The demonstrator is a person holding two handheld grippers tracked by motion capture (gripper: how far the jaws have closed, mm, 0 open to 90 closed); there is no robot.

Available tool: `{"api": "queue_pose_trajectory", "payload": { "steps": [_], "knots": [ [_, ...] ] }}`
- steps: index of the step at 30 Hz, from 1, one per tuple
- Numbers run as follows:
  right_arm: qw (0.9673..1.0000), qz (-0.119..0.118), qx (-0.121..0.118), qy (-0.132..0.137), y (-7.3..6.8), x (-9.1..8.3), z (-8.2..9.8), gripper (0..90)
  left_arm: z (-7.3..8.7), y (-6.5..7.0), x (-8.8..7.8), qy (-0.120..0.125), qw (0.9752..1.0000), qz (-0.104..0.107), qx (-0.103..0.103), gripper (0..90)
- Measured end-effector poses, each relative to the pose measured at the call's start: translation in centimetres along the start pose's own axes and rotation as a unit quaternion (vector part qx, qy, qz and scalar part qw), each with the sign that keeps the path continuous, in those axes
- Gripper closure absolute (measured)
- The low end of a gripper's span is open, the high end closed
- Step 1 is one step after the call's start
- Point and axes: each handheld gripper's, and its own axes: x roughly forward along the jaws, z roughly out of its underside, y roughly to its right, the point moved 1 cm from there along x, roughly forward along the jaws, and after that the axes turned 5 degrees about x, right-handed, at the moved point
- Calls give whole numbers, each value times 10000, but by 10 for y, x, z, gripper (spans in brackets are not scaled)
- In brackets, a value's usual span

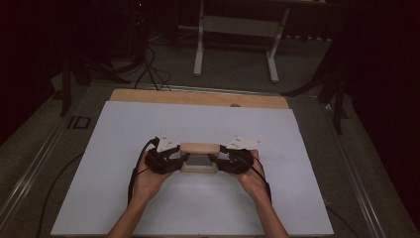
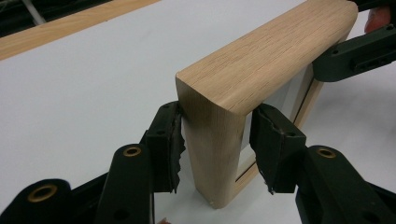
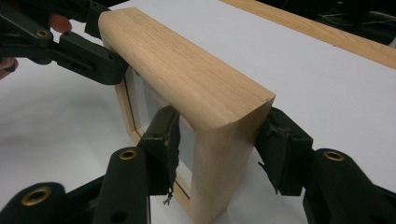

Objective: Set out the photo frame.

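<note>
We are holding a wooden frame (image 1: 199, 157) upright near the middle of the desk (image 1: 124, 198), standing on one long edge. It is a deep, box-like frame of pale oak with a fine straight grain, its outer corners rounded off and its top face broad and flat. Inside sits a recessed pale panel (image 3: 187, 142), smooth and greyish, edged by a thin inner lip of lighter wood.

The left tool (image 2: 214, 144) is straddling the frame's left end: its black pads (image 2: 169, 140), ribbed and saw-toothed along the edge, are sitting on either side of the upright, the left pad touching the wood and the right one just beside it, so we are seeing a loose grasp on the frame. The right tool (image 3: 219, 149) is doing the same at the other end, one pad lying against the panel side and the other pad (image 3: 280, 151) against the outer face, grasping the frame. Both tools are matte black plastic with brass-coloured rivets at the joints.

The desk is covered with a smooth white sheet, and a strip of light wood (image 1: 198, 98) is showing along its far edge.
</note>
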Motion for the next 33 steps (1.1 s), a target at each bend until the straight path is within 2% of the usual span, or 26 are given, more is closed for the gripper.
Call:
{"api": "queue_pose_trajectory", "payload": {
  "steps": [20, 28, 31, 33],
  "knots": [
    [9997, 67, 140, -172, 6, 6, -8, 488, -4, -3, 6, -28, 9997, -81, -240, 542],
    [9995, 54, 241, -172, 10, 8, -9, 486, -5, -5, 8, -59, 9997, -84, -237, 544],
    [9994, 51, 292, -172, 11, 9, -9, 486, -4, -6, 9, -84, 9996, -111, -247, 556],
    [9993, 80, 317, -182, 12, 10, -9, 488, -4, -7, 9, -113, 9995, -117, -258, 597]
  ]
}}
